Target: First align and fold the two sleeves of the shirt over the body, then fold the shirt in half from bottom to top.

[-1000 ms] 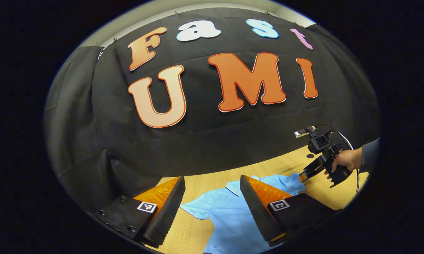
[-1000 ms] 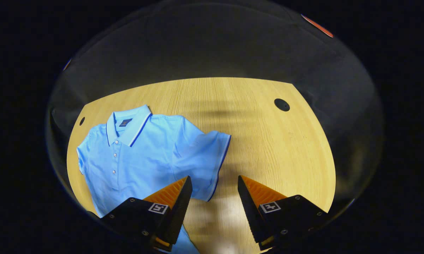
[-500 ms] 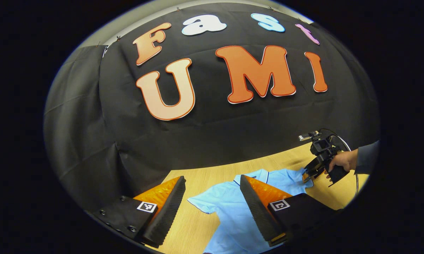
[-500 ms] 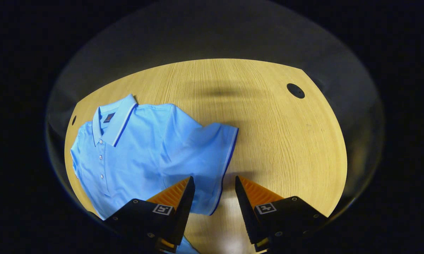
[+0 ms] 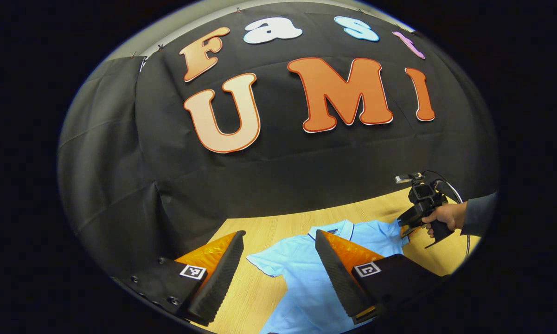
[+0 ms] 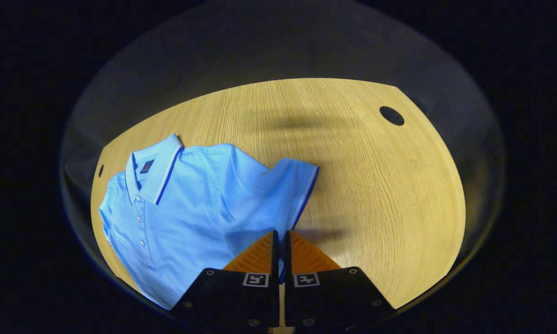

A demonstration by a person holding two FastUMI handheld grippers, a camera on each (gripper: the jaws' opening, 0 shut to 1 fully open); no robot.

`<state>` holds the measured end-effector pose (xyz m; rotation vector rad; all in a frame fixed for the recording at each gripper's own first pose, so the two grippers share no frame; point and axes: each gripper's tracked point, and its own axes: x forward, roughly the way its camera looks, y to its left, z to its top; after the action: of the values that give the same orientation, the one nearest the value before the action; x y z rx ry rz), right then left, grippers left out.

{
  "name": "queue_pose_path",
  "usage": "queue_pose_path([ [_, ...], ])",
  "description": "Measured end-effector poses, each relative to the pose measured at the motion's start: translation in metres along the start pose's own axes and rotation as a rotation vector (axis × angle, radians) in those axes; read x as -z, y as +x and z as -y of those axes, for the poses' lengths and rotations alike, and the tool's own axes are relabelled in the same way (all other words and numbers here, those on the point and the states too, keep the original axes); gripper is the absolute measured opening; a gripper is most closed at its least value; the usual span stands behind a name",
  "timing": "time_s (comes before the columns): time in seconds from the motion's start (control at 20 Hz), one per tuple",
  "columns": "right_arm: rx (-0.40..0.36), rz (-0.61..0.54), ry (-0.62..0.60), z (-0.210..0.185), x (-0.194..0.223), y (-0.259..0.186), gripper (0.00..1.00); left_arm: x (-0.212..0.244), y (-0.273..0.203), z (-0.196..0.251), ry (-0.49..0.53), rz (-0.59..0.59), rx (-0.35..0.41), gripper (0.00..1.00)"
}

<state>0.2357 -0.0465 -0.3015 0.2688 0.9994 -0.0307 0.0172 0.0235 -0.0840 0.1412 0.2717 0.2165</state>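
Our right gripper (image 6: 280, 241) is pinched on the sleeve (image 6: 278, 199) at its striped cuff, so that we can fold it over the shirt (image 6: 181, 208). Our left gripper (image 5: 278, 260) hangs wide apart above the shirt's other sleeve (image 5: 266, 262), holding nothing. The shirt lies face up on the table (image 6: 375, 185), collar toward the wall.
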Motion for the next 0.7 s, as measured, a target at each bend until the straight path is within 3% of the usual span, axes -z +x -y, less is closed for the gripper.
queue_pose_path([
  [0.25,-0.136,0.114,0.011,-0.033,-0.027,-0.024,0.03,0.006,-0.007,-0.013,-0.030,-0.013,-0.039,1.00],
  [0.7,-0.316,0.159,-0.053,-0.106,-0.025,-0.045,0.03,0.016,-0.006,-0.030,-0.079,-0.029,-0.078,0.97],
])
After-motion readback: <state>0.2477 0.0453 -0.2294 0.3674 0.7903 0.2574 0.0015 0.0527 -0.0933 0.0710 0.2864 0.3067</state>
